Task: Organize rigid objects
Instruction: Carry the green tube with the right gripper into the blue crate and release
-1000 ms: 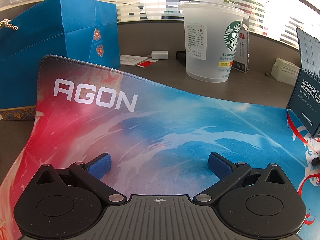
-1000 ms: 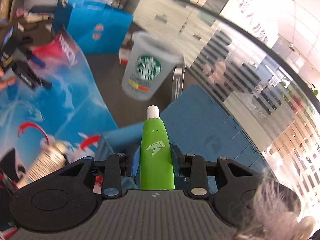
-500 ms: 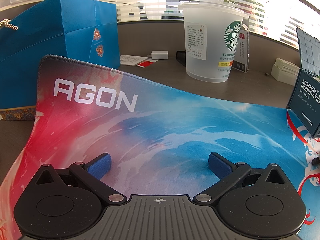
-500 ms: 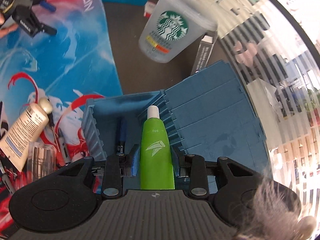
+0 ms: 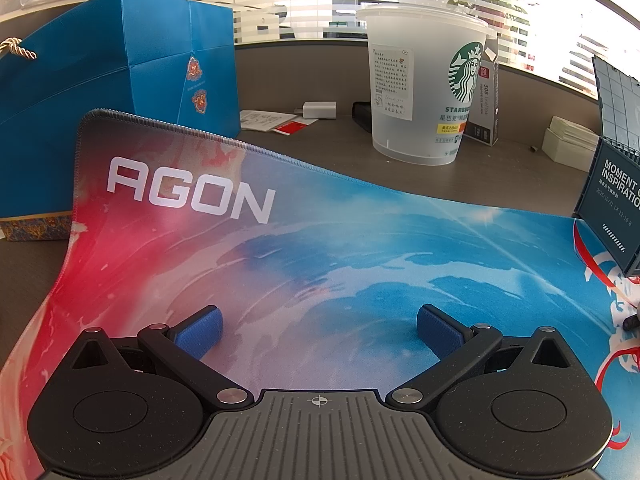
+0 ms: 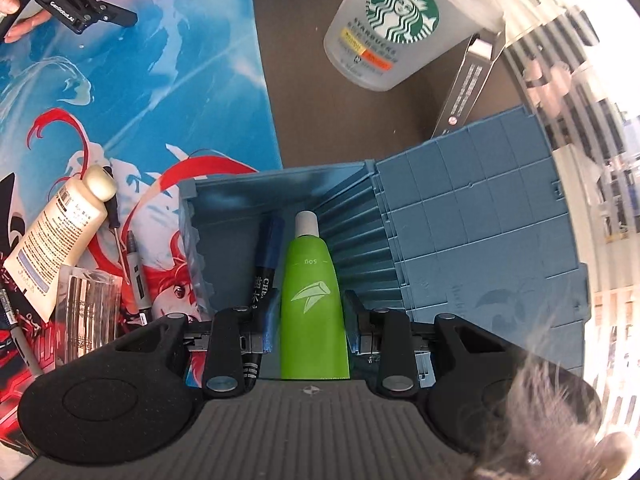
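In the left wrist view the left gripper (image 5: 319, 330) hung low over the AGON mouse mat (image 5: 280, 248), its blue pads spread wide with nothing between them — idle, well short of the Starbucks cup (image 5: 424, 88) standing beyond the mat's far edge. In the right wrist view the right gripper (image 6: 310, 320) was clamped on a green tube (image 6: 312, 300), white cap pointing down into the open blue storage box (image 6: 256, 200), just beside a blue marker (image 6: 266, 256) already lying inside. The risk, as I judged it, lay in the release: the tube looked slick and tapered, so letting go too high could send it bouncing against the ribbed wall or onto the marker. The raised lid (image 6: 480, 220) stood close on the gripper's right — a careless withdrawal might knock it. Left of the box, a cream tube (image 6: 56, 240) and a clear block (image 6: 86, 308) waited on the mat.
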A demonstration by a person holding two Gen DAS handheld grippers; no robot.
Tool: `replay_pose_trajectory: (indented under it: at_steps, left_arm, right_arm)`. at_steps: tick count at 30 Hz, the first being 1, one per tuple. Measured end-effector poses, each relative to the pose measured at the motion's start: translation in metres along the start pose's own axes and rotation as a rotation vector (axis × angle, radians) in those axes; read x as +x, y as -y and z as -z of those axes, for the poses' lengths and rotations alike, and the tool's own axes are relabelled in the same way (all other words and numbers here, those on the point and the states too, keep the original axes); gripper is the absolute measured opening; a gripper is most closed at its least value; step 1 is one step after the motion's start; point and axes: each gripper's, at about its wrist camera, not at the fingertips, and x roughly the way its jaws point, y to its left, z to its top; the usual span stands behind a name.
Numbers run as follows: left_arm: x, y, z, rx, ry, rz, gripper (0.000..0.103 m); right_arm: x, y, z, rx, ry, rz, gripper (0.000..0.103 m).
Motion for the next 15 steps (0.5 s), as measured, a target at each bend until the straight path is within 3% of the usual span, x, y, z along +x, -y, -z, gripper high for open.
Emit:
replay_pose_trajectory:
  at_steps: [15]
  left_arm:
    - [0.0, 0.0, 0.0, 0.0, 0.0, 0.0, 0.103]
  right_arm:
    - [0.018, 0.037, 0.003, 0.213, -0.005, -0.21, 0.031]
